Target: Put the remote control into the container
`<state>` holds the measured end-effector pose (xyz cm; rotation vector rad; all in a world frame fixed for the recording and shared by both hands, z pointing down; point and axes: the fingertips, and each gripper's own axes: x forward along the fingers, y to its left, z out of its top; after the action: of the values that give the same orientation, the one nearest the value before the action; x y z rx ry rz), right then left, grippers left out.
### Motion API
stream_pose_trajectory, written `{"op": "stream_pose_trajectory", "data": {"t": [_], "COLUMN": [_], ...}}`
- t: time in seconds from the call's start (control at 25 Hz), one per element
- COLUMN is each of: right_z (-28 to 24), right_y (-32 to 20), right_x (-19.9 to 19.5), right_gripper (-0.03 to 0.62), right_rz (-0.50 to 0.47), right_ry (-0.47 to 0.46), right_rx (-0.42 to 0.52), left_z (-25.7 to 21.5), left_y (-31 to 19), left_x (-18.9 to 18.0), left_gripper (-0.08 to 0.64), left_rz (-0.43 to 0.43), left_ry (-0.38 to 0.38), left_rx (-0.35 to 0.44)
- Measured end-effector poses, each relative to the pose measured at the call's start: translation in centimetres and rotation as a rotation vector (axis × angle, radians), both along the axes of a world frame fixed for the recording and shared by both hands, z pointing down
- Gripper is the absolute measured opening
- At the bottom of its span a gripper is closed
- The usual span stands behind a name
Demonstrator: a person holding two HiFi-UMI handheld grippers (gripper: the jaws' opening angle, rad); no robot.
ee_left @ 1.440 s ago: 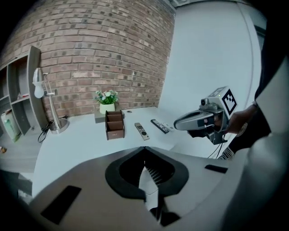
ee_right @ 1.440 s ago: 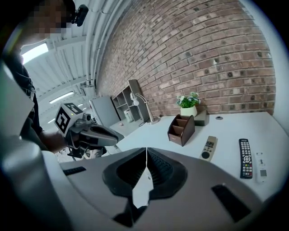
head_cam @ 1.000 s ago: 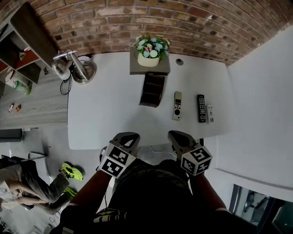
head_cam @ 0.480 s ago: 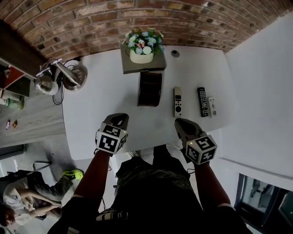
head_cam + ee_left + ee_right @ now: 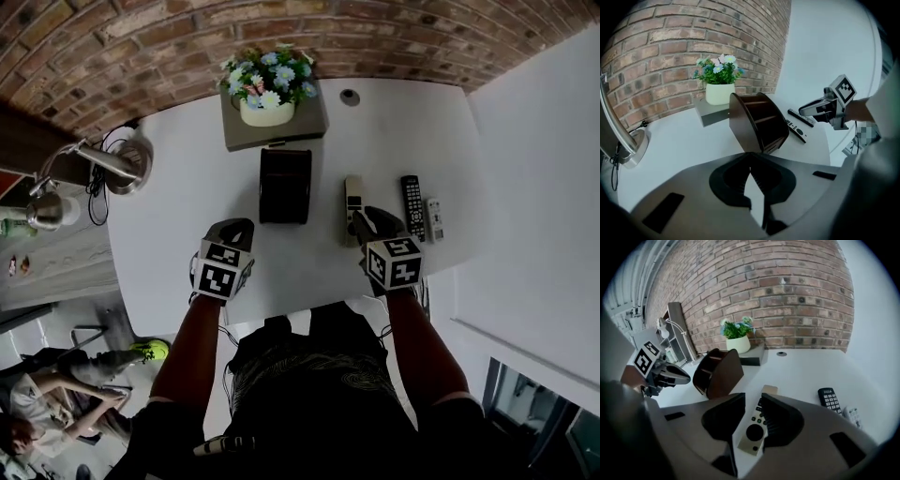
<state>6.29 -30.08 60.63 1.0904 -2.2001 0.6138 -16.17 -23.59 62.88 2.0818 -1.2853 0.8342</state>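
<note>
A beige remote control (image 5: pixel 352 192) lies on the white table (image 5: pixel 187 244), to the right of the dark brown wooden container (image 5: pixel 284 186). My right gripper (image 5: pixel 362 219) hovers over the remote's near end. In the right gripper view the remote (image 5: pixel 753 430) lies between the jaws, which have just been opening; the pads stand apart from it. My left gripper (image 5: pixel 236 227) is above the table left of the container's near end, shut and empty, its tips (image 5: pixel 750 165) meeting. The container (image 5: pixel 757 124) shows its open compartments.
A black remote (image 5: pixel 412 206) and a small white remote (image 5: pixel 432 218) lie right of the beige one. A flower pot (image 5: pixel 265 98) on a grey block stands behind the container. A desk lamp (image 5: pixel 108 164) is at the table's left. A person crouches on the floor at the lower left.
Both grippers have moved forward from the table's near edge out over the table and sunk. The right one now stands over the beige remote, the left one near the container.
</note>
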Motion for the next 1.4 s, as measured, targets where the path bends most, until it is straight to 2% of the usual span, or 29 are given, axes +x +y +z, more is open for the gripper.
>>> {"op": "stream_pose_trajectory", "data": {"t": [0.2,0.32,0.48,0.64,0.76,0.88,1.0,1.08,1.16,1.24,1.4], "right_z": [5.0,7.1,8.2,8.3,6.8,1.1,-7.8,-13.0,-16.5,-18.4,-18.6], "right_y": [-4.7,-6.1,-7.0,-7.1,-6.7,-6.2,-6.0,-6.4,-7.2,-8.4,-11.3], "right_x": [0.3,-0.4,-0.3,-0.4,-0.6,-1.5,-3.8,-5.9,-8.0,-10.1,-13.6], "right_gripper": [0.233,0.244,0.244,0.239,0.215,0.204,0.201,0.201,0.199,0.199,0.199], "right_rz": [0.066,0.076,0.084,0.067,0.054,0.043,0.008,-0.026,-0.040,-0.038,-0.016], "right_ry": [-0.008,-0.004,0.048,0.078,0.038,-0.111,-0.306,-0.387,-0.441,-0.478,-0.453], "right_rx": [-0.135,-0.195,-0.241,-0.258,-0.252,-0.161,0.024,0.154,0.250,0.303,0.398], "left_z": [1.0,1.5,1.4,1.5,1.5,1.4,0.9,0.1,-0.8,-1.5,-3.7], "left_y": [-0.5,-0.5,-0.8,-0.5,-0.3,0.6,3.0,4.7,6.2,7.3,9.1], "left_x": [1.0,0.8,1.7,3.0,3.5,3.3,3.0,3.2,3.0,2.1,0.7], "left_gripper": [0.005,0.005,0.005,0.005,0.006,0.006,0.006,0.006,0.006,0.006,0.005], "left_rz": [-0.033,-0.049,-0.024,-0.016,-0.025,-0.063,-0.076,-0.075,-0.083,-0.122,-0.152], "left_ry": [-0.038,-0.065,-0.090,-0.073,-0.040,0.014,0.042,0.066,0.085,0.097,0.121], "left_rx": [-0.029,-0.036,-0.027,-0.053,-0.059,-0.063,-0.076,-0.077,-0.068,-0.052,-0.007]}}
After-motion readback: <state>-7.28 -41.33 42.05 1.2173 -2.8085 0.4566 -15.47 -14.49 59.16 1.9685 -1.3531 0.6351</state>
